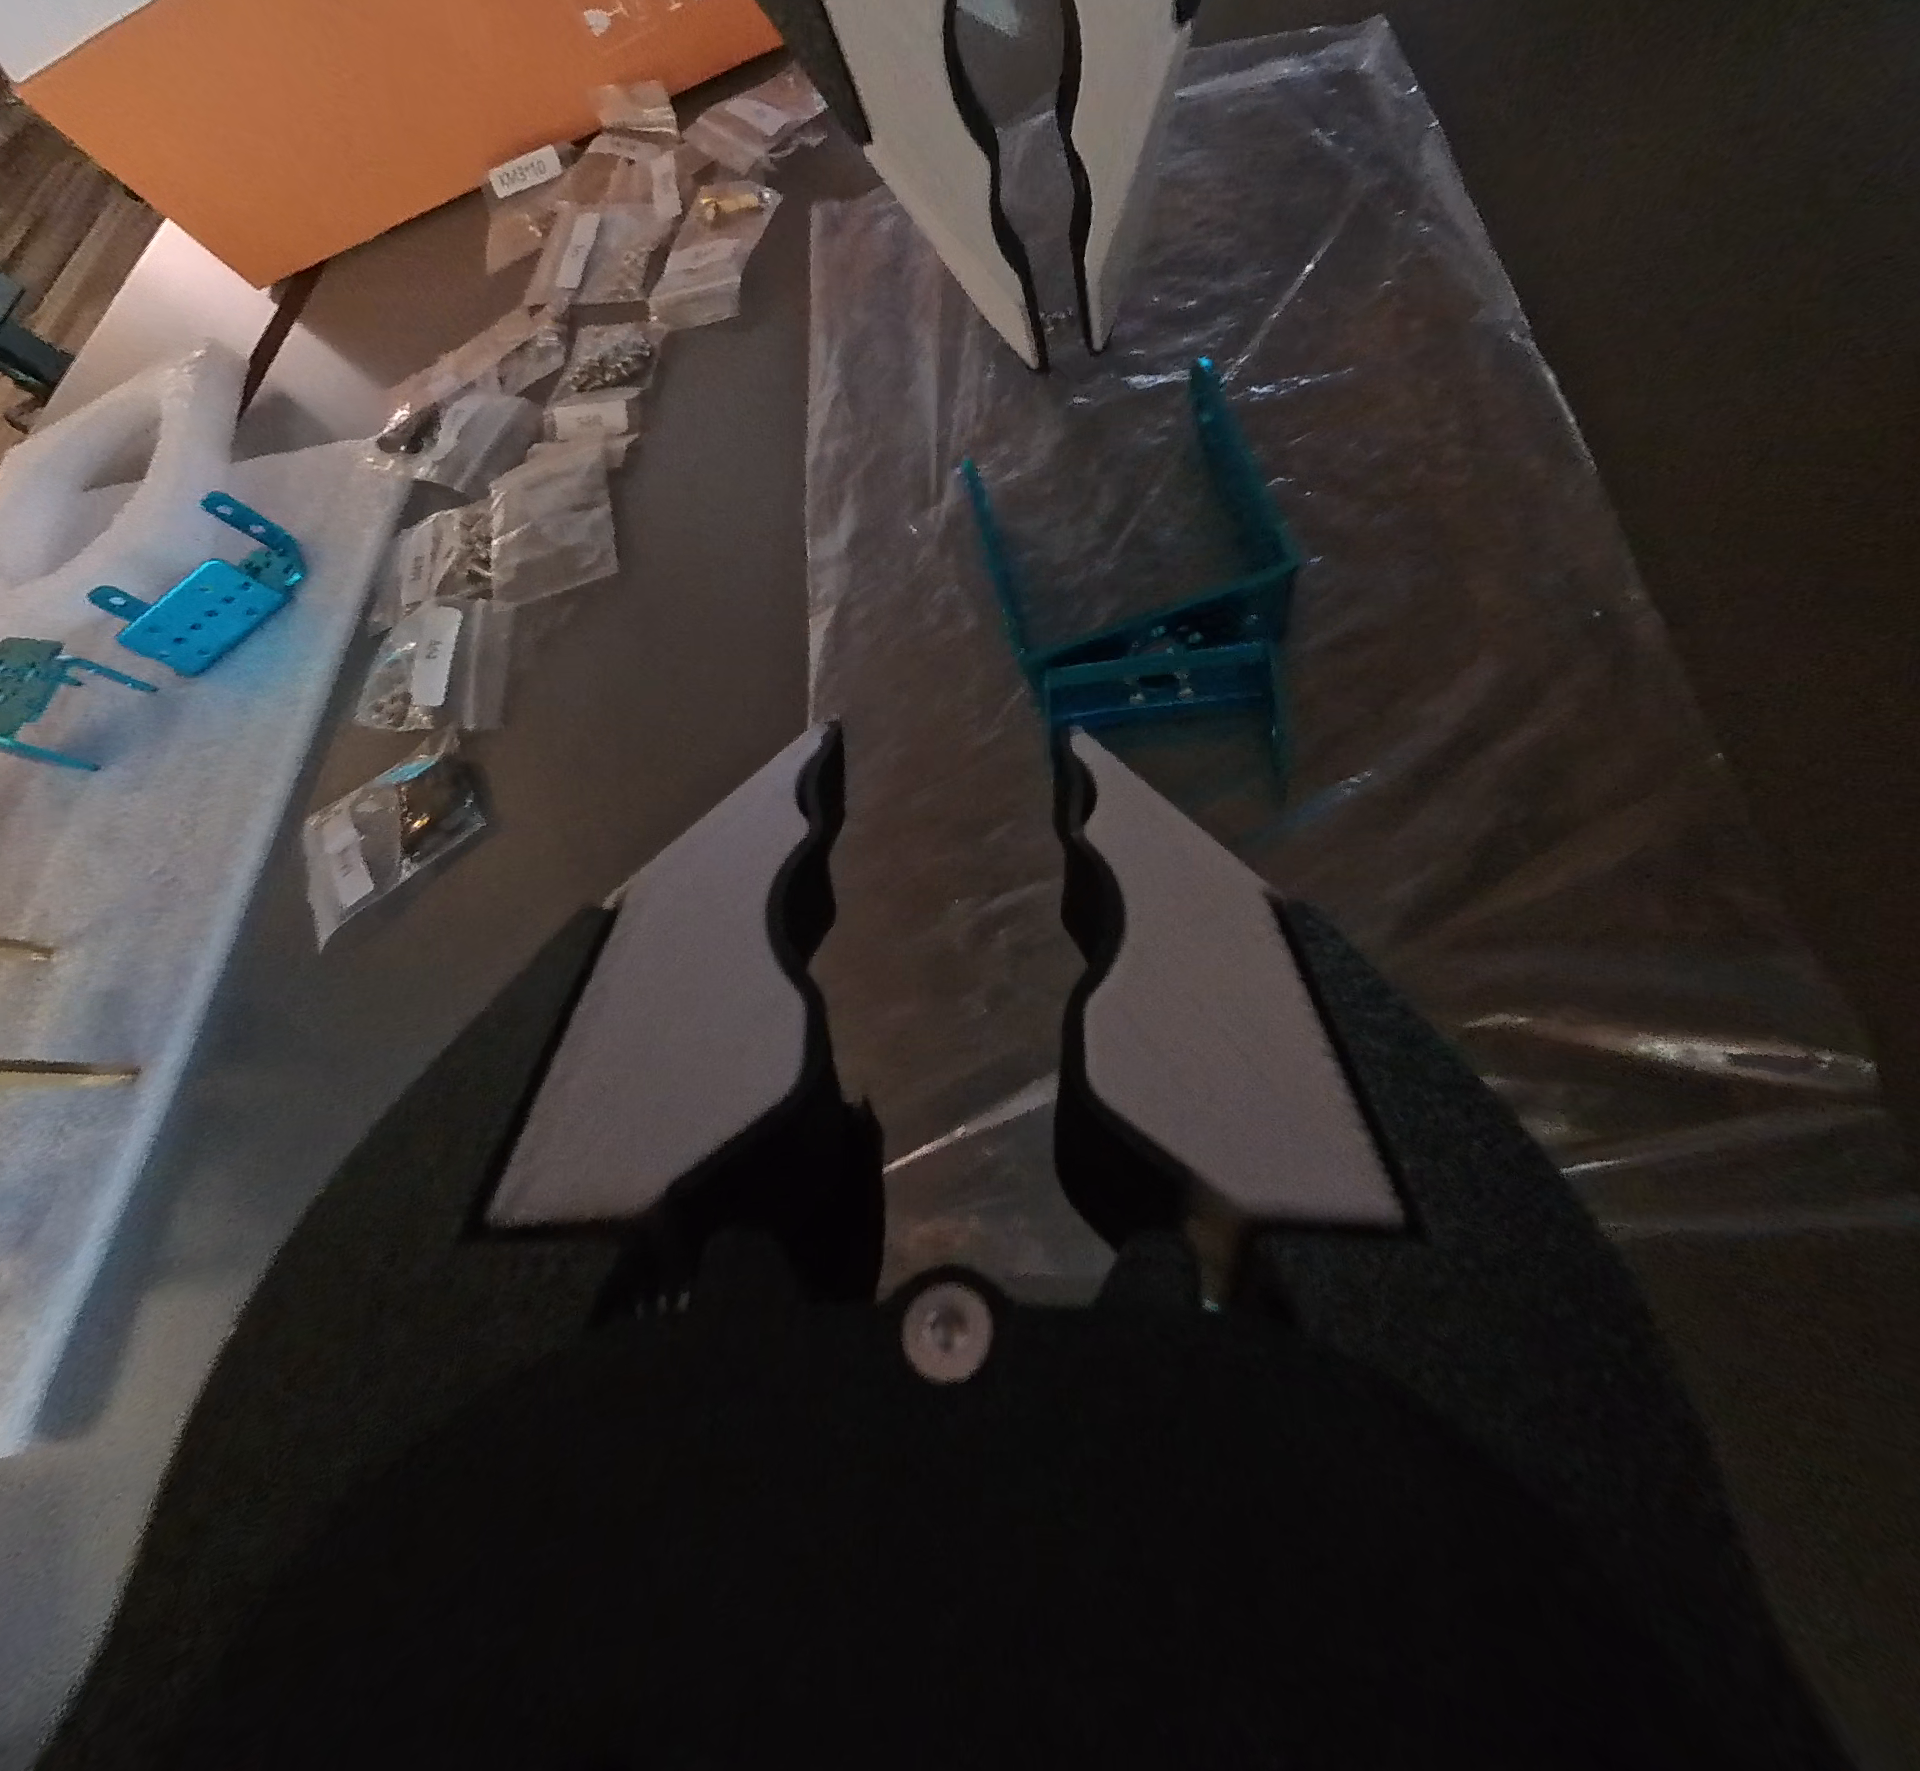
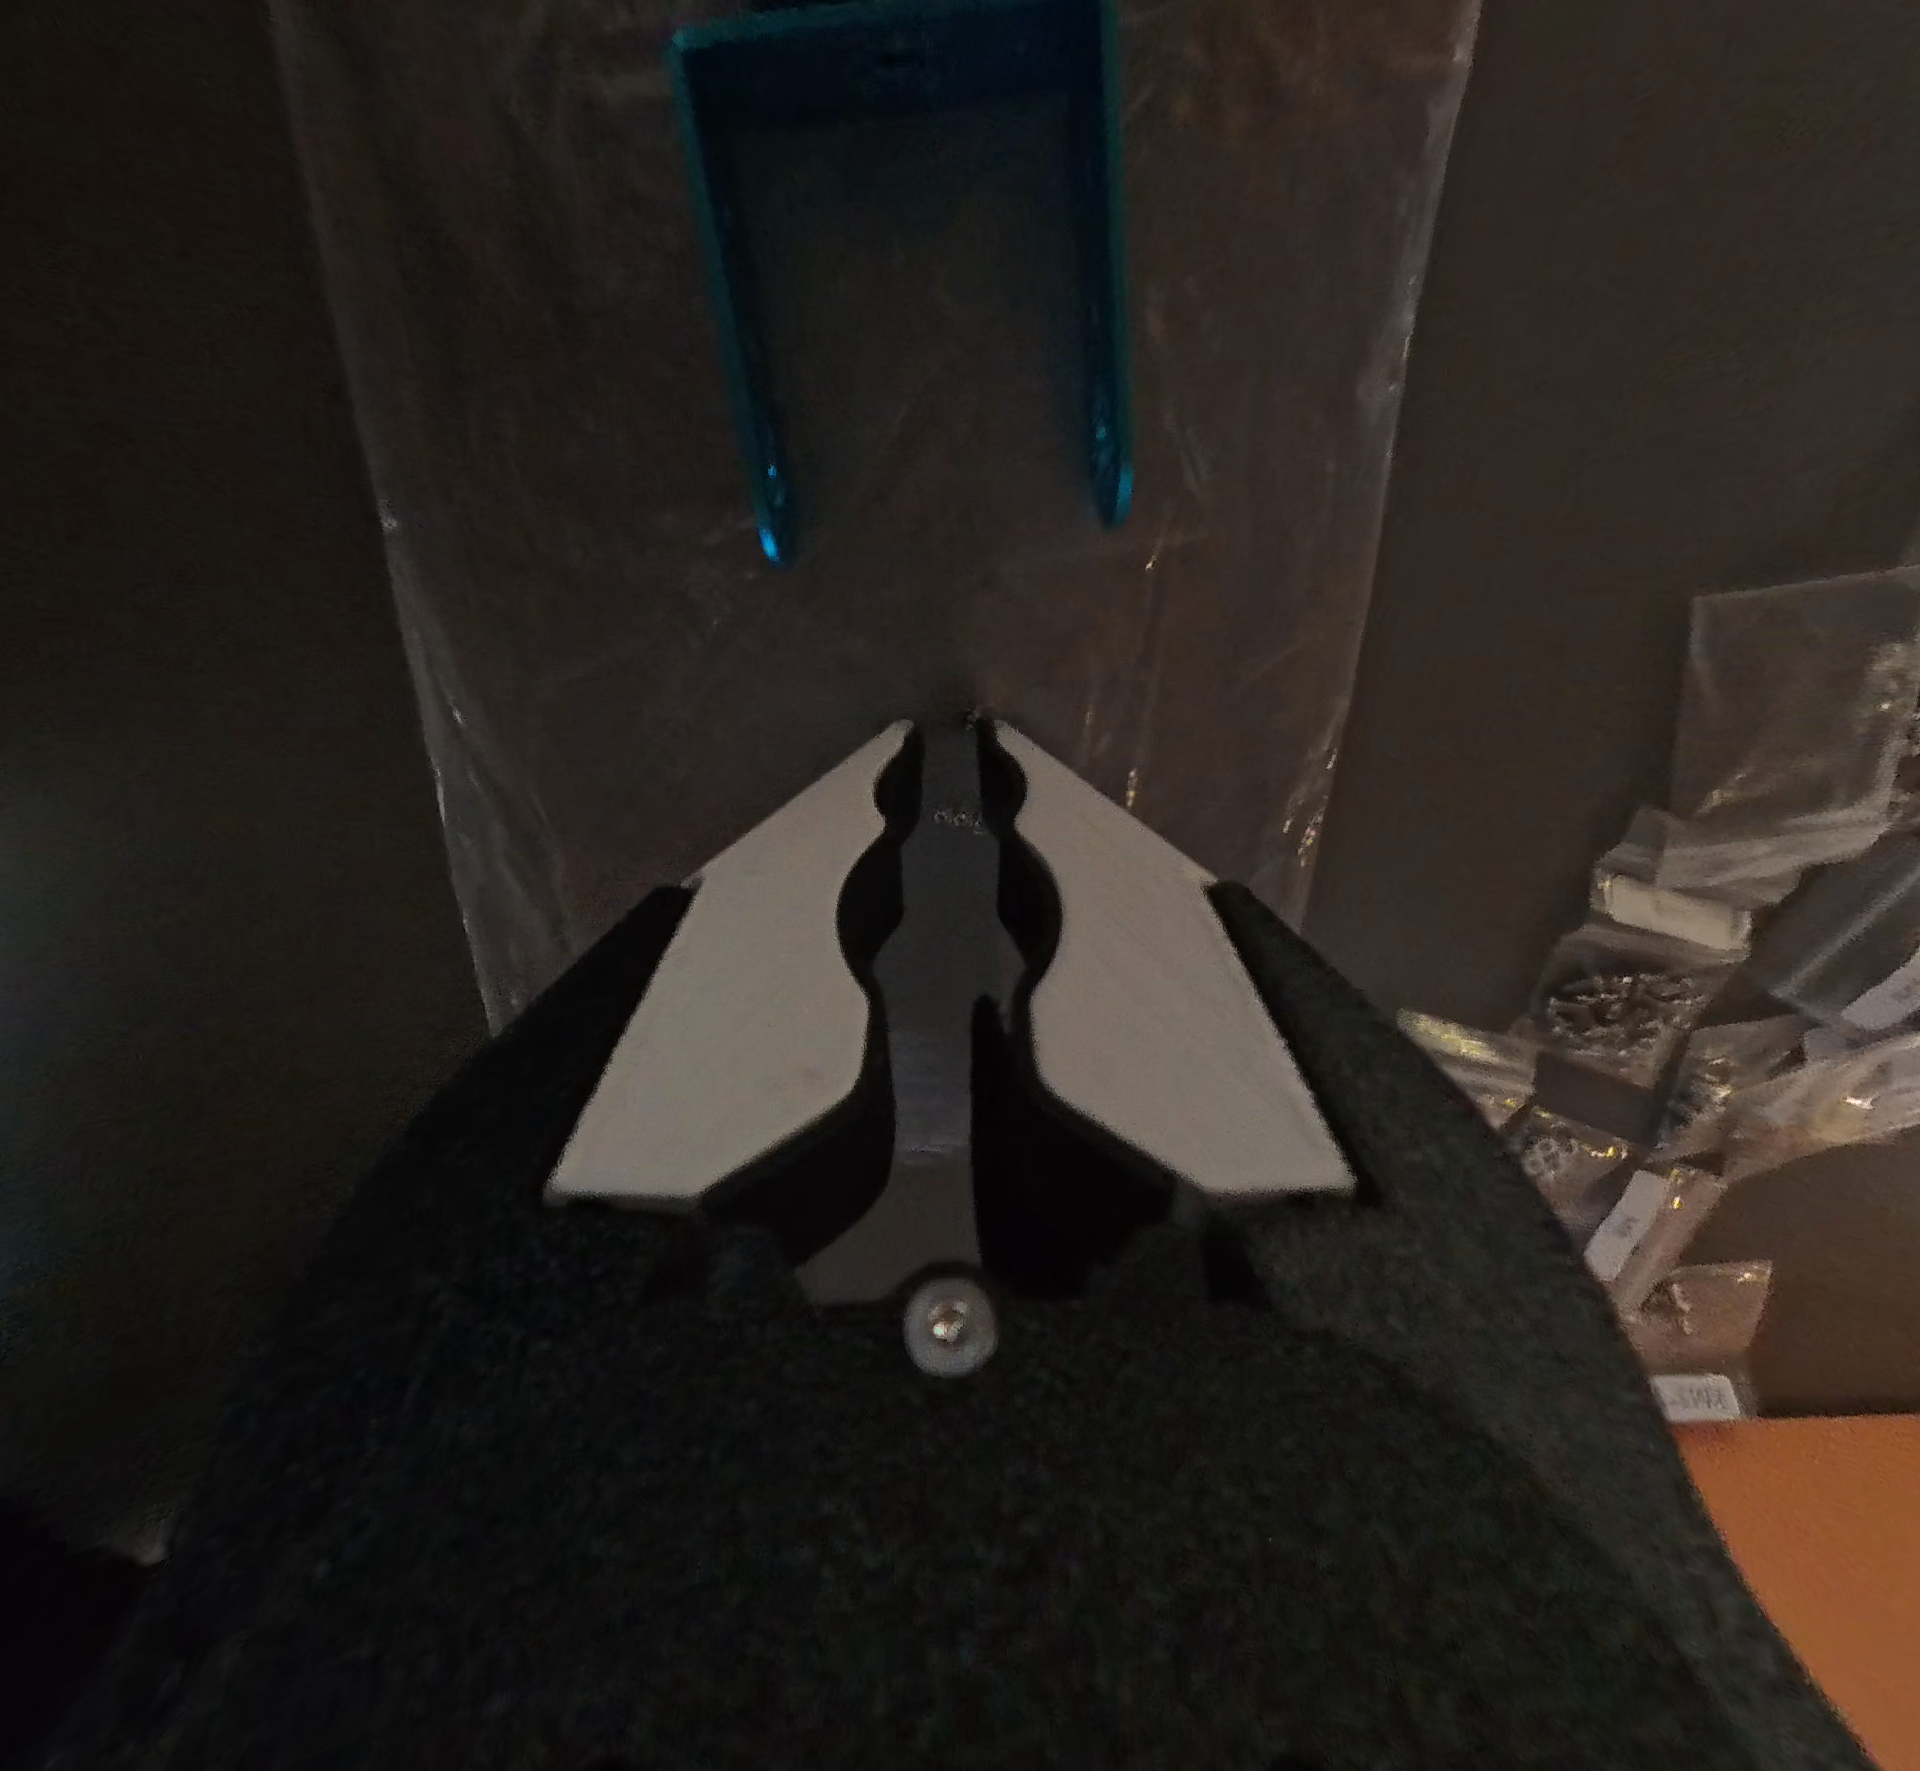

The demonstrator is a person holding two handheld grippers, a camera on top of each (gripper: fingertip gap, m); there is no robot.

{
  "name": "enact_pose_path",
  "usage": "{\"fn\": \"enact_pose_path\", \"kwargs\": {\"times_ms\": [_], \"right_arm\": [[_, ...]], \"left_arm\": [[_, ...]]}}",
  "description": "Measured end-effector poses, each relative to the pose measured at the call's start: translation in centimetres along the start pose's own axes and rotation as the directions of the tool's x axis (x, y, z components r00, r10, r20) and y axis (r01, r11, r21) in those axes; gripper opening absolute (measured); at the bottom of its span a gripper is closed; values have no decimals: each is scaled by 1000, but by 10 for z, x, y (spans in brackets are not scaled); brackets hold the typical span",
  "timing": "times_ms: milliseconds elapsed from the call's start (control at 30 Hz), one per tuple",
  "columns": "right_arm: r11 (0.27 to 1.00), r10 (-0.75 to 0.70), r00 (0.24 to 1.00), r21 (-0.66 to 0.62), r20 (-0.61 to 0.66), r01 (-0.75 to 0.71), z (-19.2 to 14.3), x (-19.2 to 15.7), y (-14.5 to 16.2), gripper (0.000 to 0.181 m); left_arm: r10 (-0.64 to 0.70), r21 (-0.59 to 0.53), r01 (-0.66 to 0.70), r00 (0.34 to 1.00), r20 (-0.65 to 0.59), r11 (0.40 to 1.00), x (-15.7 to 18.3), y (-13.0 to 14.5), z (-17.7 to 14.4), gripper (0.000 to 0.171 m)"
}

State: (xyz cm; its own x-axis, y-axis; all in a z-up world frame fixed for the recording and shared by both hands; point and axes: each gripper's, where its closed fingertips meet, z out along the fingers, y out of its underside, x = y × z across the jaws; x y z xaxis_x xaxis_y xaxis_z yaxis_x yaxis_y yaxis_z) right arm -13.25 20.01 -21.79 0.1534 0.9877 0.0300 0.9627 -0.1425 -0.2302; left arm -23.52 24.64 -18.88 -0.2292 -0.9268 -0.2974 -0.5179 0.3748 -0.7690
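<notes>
A teal metal bracket assembly point(image 1: 1153, 682) of joined U-shaped pieces lies on a clear plastic sheet point(image 1: 1455, 578) on the dark table. My left gripper point(image 1: 953, 737) is open and empty, just short of the assembly's near end. My right gripper point(image 1: 1065, 355) comes in from the far side, its tips just beyond the assembly's upright arms. In the right wrist view the right gripper point(image 2: 945, 729) is shut on a thin dark flat piece point(image 2: 951, 900) that runs along the gap between its fingers. The U-bracket point(image 2: 894, 59) lies ahead of it, its arms pointing towards the gripper.
Several small clear bags of hardware point(image 1: 540, 433) lie left of the sheet; they also show in the right wrist view point(image 2: 1714, 1046). An orange box point(image 1: 395, 38) stands behind them. White foam point(image 1: 125, 838) at the left carries blue perforated brackets point(image 1: 208, 599). The tips of one gripper are about 12 cm away from the tips of the other.
</notes>
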Motion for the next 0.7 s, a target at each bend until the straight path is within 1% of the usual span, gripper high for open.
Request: {"fn": "enact_pose_path", "kwargs": {"times_ms": [67,167,333,467,533,600,633,700], "right_arm": [[1000,-1,1000,17,14,1,-1,1,-5,10],[1000,-5,1000,-23,23,5,2,0,-1,11],[1000,-9,1000,-28,-1,9,1,3,-4,10],[1000,8,1000,23,-1,-8,-6,3,-8,9],[997,1,1000,72,10,-2,-9,0,-14,12],[992,0,1000,123,9,-1,-12,2,-20,24],[989,10,1000,149,15,-12,-14,3,-21,34],[978,45,998,203,52,-55,-16,4,-24,60]], "left_arm": [[-3,2,3,1000,6,1000,-2,0,-1,40],[1,7,-1,1000,8,1000,-2,-1,-1,39],[23,-3,-23,999,-39,1000,9,-1,-1,40],[5,-15,-7,997,-73,1000,13,0,-5,41],[-28,-26,25,992,-123,999,17,3,-9,44],[-75,-57,66,979,-189,996,23,9,-12,52],[-84,-56,75,978,-188,996,22,9,-13,53],[-95,-42,88,971,-221,995,27,6,-14,54]]}}
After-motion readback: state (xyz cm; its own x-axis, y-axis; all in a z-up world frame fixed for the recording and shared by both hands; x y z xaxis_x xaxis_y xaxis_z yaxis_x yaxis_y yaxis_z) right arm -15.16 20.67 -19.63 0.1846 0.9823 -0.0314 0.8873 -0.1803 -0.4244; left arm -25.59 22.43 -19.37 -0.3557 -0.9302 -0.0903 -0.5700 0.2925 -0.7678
